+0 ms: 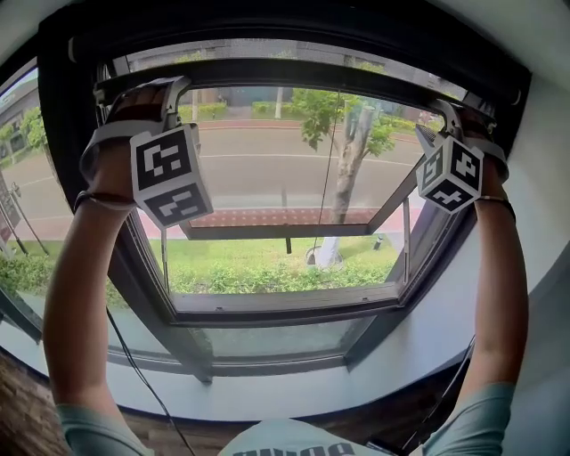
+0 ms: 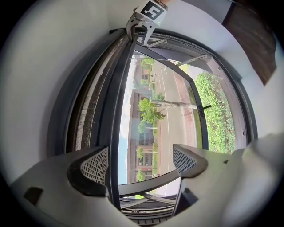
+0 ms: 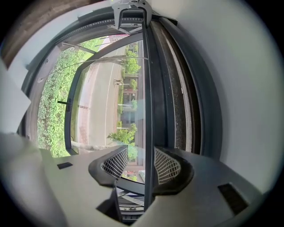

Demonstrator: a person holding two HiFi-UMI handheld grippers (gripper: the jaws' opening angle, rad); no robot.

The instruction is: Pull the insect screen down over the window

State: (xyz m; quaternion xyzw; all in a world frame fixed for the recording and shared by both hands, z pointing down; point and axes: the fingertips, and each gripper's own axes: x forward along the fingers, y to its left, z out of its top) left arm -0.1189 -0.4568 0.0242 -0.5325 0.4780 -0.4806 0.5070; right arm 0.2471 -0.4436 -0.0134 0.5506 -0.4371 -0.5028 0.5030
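1. Nearest to the camera, the left forearm (image 1: pixel 85 294) and the right forearm (image 1: pixel 503 294) reach up from light sleeves toward the top of the window.
2. The left gripper (image 1: pixel 171 87) is at the left end of the insect screen's pull bar (image 2: pixel 116 133). In the left gripper view its fingers (image 2: pixel 95 166) are spread wide. The dark bar passes between them and lies against the finger on the side of the screen housing. The other finger is well apart from the bar.
3. The right gripper (image 1: pixel 450 111) is at the right end of the bar. Its fingers (image 3: pixel 167 167) are also spread, with a smaller gap. The bar (image 3: pixel 148 111) lies close against the finger on the housing side, and glass shows between the bar and the other finger.
4. In the head view the pull bar (image 1: pixel 303 71) runs from one gripper to the other, high up and just under the top of the dark window frame (image 1: pixel 294 22). Nearly all of the opening is uncovered.
5. Behind the bar, the glass sash (image 1: pixel 285 230) is tilted outward at its lower edge.
6. Farther out are a lawn (image 1: pixel 267 267), a tree (image 1: pixel 347 169) and a road (image 1: pixel 258 169).
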